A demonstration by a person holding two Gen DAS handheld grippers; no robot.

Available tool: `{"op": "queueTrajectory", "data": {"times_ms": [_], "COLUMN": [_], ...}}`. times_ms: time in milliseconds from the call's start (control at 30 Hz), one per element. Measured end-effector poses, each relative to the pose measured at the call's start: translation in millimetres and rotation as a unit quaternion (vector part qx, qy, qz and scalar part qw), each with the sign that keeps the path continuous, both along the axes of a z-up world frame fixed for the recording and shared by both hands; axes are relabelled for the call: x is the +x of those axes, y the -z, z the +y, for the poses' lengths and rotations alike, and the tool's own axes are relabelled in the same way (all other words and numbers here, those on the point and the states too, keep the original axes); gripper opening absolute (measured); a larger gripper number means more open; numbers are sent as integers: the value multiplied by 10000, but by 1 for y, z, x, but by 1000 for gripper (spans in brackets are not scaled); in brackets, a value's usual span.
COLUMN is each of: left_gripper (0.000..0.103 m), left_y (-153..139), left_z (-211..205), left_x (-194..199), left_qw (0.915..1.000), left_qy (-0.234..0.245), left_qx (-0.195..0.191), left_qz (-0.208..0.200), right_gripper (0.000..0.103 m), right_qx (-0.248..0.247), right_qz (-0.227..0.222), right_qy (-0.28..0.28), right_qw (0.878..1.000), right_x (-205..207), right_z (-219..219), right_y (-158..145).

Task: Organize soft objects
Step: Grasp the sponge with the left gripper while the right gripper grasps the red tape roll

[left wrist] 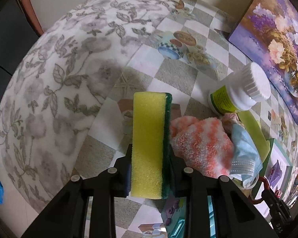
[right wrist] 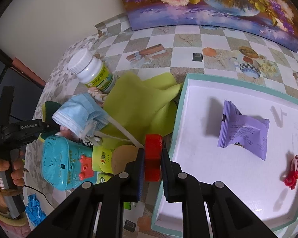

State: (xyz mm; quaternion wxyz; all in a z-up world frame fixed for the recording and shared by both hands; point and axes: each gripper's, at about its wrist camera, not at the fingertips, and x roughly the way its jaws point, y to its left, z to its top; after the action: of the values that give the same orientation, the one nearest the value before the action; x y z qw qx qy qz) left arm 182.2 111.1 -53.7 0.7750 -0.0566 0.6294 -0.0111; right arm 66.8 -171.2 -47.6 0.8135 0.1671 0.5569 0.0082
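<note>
Sponge (left wrist: 149,144), yellow and green, sits clamped in the left gripper (left wrist: 150,158). At its three o'clock lies a striped sock (left wrist: 200,146). The right gripper (right wrist: 152,164) pinches a red block (right wrist: 153,156).

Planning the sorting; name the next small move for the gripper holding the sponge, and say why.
Probably lift the left gripper straight up: its jaws already clamp the yellow-green sponge, and the pink striped sock lies beside it. Then toward the white tray.
</note>
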Motion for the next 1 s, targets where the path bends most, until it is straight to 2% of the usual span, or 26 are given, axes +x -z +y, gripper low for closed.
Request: {"op": "queueTrajectory", "data": {"times_ms": [300,533,700,867,1000], "left_gripper": [30,30,30,30,30], "left_y": [-37,-74,-109,-144,-155], "left_z": [9,-2,-30,-76,-114], "left_x": [-2,-10,-24,-48,-65], "left_qw": [9992,9973,9936,9860,9808], "left_qy": [-115,-95,205,684,1056], "left_qx": [150,177,69,-109,-242], "left_qz": [-363,-708,-1107,-1516,-1624], "right_gripper": [17,17,17,17,17], "right_qx": [73,138,79,-116,-113], "right_qz": [-121,-377,-665,-843,-893], "right_qy": [65,92,282,540,817], "right_qw": [9999,9992,9974,9949,9926], "right_x": [-3,-9,-18,-28,-38], "right_z": [-6,-10,-24,-46,-72], "right_y": [-9,-26,-47,-62,-67]}}
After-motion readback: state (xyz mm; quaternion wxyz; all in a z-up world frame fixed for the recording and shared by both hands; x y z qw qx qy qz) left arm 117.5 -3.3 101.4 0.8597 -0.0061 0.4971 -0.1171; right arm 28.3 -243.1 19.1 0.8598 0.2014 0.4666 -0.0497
